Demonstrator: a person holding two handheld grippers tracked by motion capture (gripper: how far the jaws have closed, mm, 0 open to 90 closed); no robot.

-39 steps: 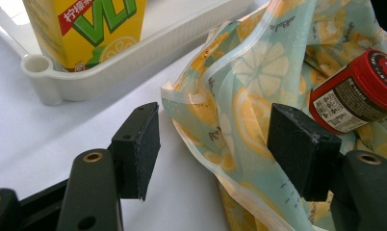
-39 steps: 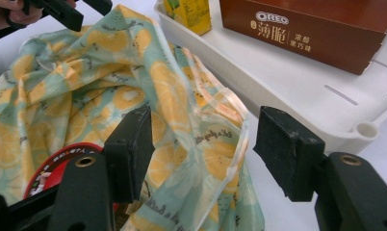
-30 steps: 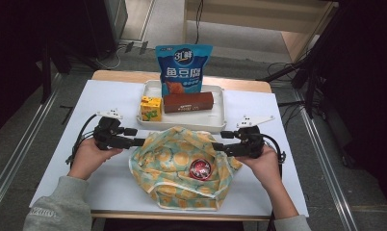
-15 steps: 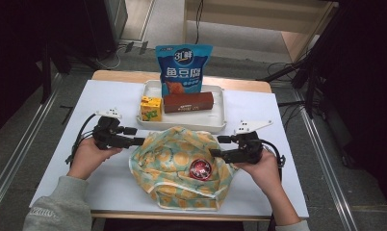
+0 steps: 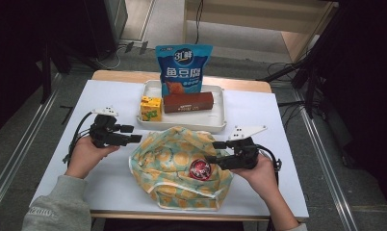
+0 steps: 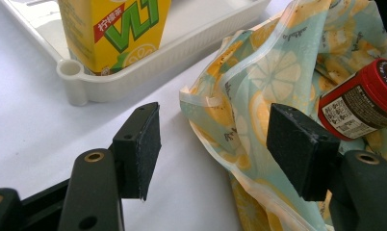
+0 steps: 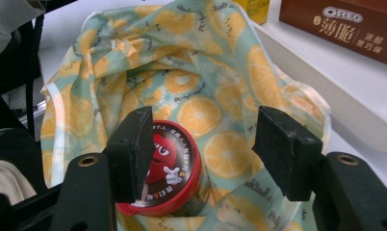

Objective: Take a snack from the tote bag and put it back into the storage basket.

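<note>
my right gripper [image 5: 212, 151] has pulled off the bag's right rim and dropped toward the near edge of the table since a second ago, jaws apart and empty, now straddling the red-lidded can [image 7: 168, 166] inside the lemon-print bag [image 5: 174, 166]; i judge the next item is due from the tray; my left gripper [image 5: 136, 134] stays at the bag's left rim, jaws apart, the rim [image 6: 215, 102] between them but ungripped; the white tray [image 5: 220, 126] at the far edge holds a yellow drink carton [image 5: 151, 108], a brown biscuit box [image 5: 188, 102] and a blue pouch [image 5: 183, 67]; the slack cloth may fold across the opening.
</note>
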